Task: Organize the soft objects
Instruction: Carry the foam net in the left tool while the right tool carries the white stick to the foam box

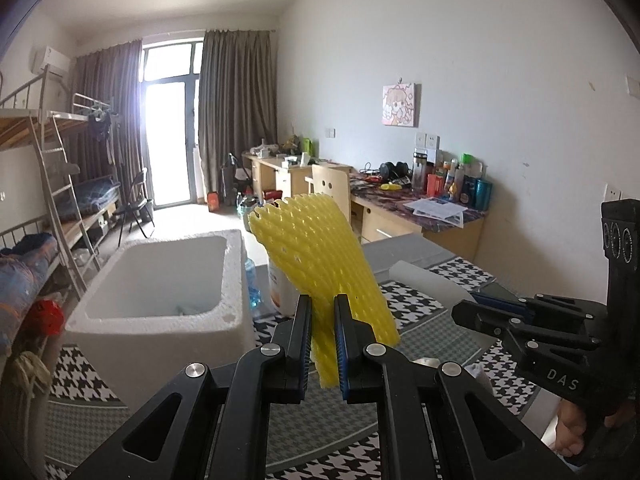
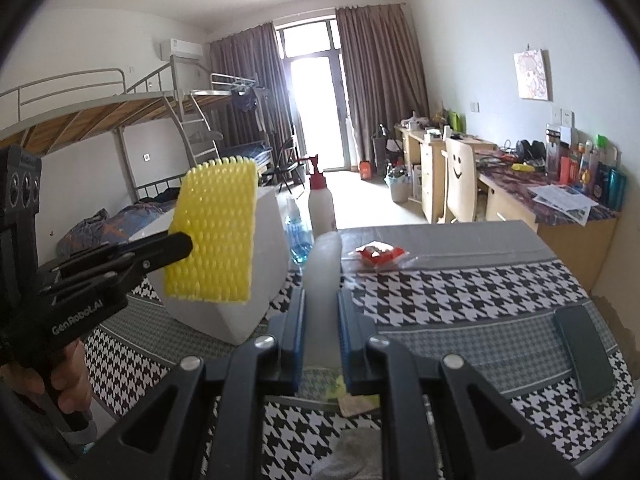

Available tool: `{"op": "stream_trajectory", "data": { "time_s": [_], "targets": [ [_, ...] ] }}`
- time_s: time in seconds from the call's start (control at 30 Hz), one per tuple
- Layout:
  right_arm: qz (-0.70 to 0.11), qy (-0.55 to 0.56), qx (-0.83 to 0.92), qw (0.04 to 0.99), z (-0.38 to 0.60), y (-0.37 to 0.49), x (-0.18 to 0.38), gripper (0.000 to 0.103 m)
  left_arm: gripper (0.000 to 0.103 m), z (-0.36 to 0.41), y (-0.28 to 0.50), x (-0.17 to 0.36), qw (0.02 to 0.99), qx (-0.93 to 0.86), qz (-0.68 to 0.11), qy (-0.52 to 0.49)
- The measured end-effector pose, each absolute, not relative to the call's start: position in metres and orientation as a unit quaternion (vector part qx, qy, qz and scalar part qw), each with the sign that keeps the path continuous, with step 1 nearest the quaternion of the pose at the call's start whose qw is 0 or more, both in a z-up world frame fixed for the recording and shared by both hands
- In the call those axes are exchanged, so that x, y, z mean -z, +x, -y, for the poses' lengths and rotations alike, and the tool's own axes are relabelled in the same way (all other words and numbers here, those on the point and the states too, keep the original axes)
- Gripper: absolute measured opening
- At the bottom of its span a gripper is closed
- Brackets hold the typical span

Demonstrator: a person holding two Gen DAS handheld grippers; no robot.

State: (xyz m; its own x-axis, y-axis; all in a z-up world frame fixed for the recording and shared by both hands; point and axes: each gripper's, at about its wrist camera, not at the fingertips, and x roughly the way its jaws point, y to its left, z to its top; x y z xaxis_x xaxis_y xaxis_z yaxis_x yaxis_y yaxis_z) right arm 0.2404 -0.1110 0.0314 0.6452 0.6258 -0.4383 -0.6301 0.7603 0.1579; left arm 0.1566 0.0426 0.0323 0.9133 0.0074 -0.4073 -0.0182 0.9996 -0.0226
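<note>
My left gripper is shut on a yellow foam net sleeve and holds it upright above the table, just right of the white styrofoam box. The sleeve and the left gripper also show in the right wrist view, in front of the box. My right gripper is shut on a translucent white foam sheet that stands up between its fingers. The right gripper shows at the right of the left wrist view with the white sheet beside it.
The table has a black-and-white houndstooth cloth. On it lie a dark phone, a red-and-white packet, a white spray bottle and a blue bottle. Bunk beds stand left, desks right.
</note>
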Motion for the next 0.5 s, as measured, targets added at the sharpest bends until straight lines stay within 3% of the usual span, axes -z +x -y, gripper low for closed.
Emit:
{"op": "stream_trajectory", "data": {
  "time_s": [0.5],
  "targets": [
    [-0.210, -0.004, -0.343, 0.916, 0.098, 0.246, -0.059, 0.018, 0.012, -0.049, 0.161, -0.055, 0.982, -0.025, -0.185, -0.001]
  ]
}}
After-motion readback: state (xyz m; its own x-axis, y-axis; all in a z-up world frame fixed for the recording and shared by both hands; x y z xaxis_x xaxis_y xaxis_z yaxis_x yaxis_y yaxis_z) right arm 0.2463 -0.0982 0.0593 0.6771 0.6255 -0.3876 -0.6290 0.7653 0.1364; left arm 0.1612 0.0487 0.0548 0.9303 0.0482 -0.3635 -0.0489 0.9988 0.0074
